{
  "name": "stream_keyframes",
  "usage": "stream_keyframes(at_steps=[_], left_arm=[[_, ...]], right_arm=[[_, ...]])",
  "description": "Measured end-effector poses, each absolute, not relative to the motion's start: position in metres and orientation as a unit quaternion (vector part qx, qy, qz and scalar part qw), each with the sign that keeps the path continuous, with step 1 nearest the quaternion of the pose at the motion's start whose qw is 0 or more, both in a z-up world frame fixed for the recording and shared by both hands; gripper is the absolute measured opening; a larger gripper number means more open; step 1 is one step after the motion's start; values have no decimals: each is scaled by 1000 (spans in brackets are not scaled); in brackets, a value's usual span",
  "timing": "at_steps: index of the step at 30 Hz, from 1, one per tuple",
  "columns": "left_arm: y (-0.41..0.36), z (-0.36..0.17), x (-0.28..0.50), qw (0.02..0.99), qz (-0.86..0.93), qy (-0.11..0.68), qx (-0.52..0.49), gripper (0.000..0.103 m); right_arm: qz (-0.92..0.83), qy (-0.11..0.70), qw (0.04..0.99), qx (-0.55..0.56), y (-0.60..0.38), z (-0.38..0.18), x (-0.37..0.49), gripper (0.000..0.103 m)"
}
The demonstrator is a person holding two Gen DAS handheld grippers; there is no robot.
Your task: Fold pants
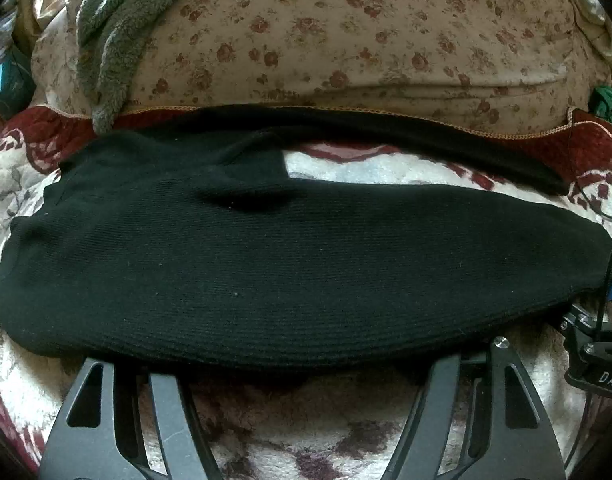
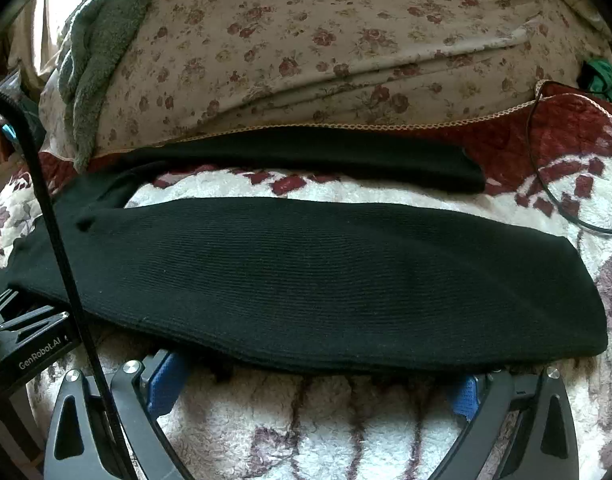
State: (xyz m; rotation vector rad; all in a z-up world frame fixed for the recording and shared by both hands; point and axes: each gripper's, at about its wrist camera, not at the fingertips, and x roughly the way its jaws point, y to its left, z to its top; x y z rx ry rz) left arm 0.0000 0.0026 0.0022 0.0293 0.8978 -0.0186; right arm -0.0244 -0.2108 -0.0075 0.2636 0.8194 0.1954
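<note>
Black ribbed knit pants (image 1: 306, 264) lie flat across the white-and-maroon fleece blanket (image 2: 306, 432). At 6 o'clock, left tool (image 1: 302, 364) and right tool (image 2: 314, 376) gape wide at the near hem.

Left gripper (image 1: 302, 364): jaws spread wide, level, side by side with the other unit. Right gripper (image 2: 314, 376): jaws spread wide, blue pads (image 2: 166, 384) exposed. Neither clamps anything.

White lettering "GenRobot.AI" stood on the black body of the left gripper (image 2: 30, 344), at the lower left of the right wrist view. At the lower right edge of the left wrist view, the right gripper (image 1: 598, 364) bore "DAS", cut off by the frame.
</note>
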Motion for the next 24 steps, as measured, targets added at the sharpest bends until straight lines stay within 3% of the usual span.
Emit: stream_keyframes(at_steps=[14,18,24], left_arm=[[14,20,-31,893,-12,449,37,69],[16,27,-59,923,-17,382,35,69],[22,48,-78,922,-11,385,45,69]], right_arm=[[105,406,899,127,-214,-10,-20,103],[152,391,900,118,-216,-5,-42,89],[158,413,891,100,-205,11,-80,78]])
